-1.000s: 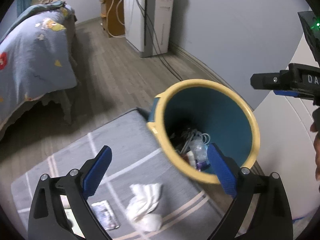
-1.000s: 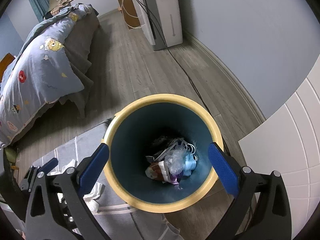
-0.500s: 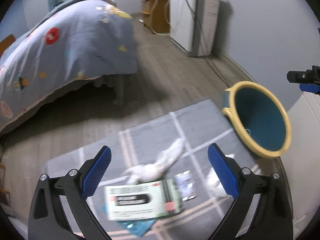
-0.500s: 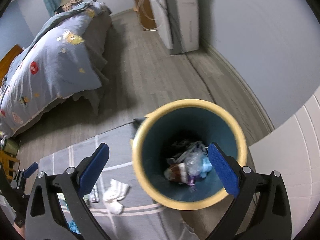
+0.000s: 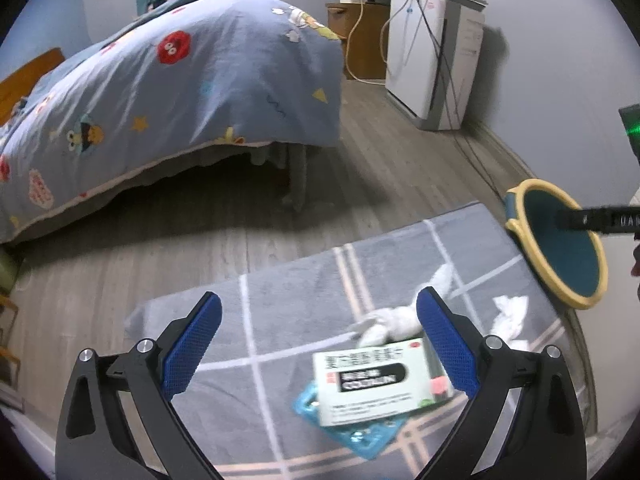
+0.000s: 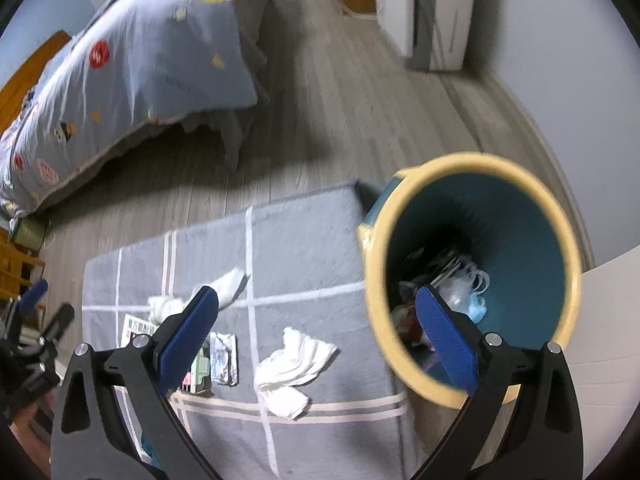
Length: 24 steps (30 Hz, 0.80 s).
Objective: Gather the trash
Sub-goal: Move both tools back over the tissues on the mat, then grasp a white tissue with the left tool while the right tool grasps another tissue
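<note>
A blue bin with a yellow rim [image 6: 568,264] stands at the grey rug's right end and holds trash; it also shows in the left wrist view [image 5: 568,300]. On the rug [image 5: 288,320] lie a white-green box [image 5: 376,384] over a blue blister pack [image 5: 360,436], a crumpled tissue [image 5: 388,320] and a second tissue [image 5: 508,316]. The right wrist view shows a white tissue [image 6: 296,364], a foil packet [image 6: 224,356] and another tissue [image 6: 224,288]. My left gripper [image 5: 318,348] is open and empty above the rug, the box near its right finger. My right gripper [image 6: 316,340] is open and empty between rug and bin.
A bed with a blue cartoon quilt [image 5: 160,92] stands beyond the rug. A white appliance with cables [image 5: 436,60] and a wooden cabinet [image 5: 360,40] stand by the far wall. A white panel [image 6: 608,312] is right of the bin.
My left gripper has swung left, from the bin to over the box and tissues. My right gripper has drawn back left from above the bin, so the rug's trash has come into view.
</note>
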Each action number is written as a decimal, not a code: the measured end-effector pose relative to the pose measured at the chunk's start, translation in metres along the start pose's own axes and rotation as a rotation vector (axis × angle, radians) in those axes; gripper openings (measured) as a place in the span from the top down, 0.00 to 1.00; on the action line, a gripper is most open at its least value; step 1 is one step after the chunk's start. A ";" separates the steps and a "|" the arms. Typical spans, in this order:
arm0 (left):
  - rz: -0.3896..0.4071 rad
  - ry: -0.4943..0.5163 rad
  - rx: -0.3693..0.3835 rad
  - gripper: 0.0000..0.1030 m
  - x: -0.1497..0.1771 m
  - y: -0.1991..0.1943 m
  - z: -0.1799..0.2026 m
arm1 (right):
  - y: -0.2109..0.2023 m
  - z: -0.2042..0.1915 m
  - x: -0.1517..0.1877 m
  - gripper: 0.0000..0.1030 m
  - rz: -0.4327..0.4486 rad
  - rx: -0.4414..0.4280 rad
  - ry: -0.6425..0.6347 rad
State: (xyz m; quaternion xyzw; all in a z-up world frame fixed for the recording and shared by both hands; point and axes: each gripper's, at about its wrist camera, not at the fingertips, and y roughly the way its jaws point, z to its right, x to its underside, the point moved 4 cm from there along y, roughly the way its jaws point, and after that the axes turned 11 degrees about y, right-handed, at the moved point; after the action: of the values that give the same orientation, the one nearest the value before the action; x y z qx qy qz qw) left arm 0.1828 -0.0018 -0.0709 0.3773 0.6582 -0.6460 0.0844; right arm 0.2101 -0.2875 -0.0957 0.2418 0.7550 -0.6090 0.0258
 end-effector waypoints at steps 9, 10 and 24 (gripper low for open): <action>-0.069 0.010 0.036 0.06 0.011 0.029 -0.003 | 0.042 -0.010 0.031 0.06 -0.135 -0.034 0.062; -0.073 0.011 0.045 0.06 0.011 0.031 -0.002 | 0.045 -0.011 0.034 0.06 -0.148 -0.042 0.068; -0.158 0.055 0.146 0.06 0.017 0.073 0.020 | 0.083 -0.004 0.065 0.23 -0.258 0.002 0.066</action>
State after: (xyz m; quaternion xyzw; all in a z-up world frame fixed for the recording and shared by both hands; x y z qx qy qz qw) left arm 0.2071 -0.0224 -0.1415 0.3471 0.6391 -0.6863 -0.0126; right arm 0.1863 -0.2501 -0.1912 0.1626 0.7797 -0.5997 -0.0776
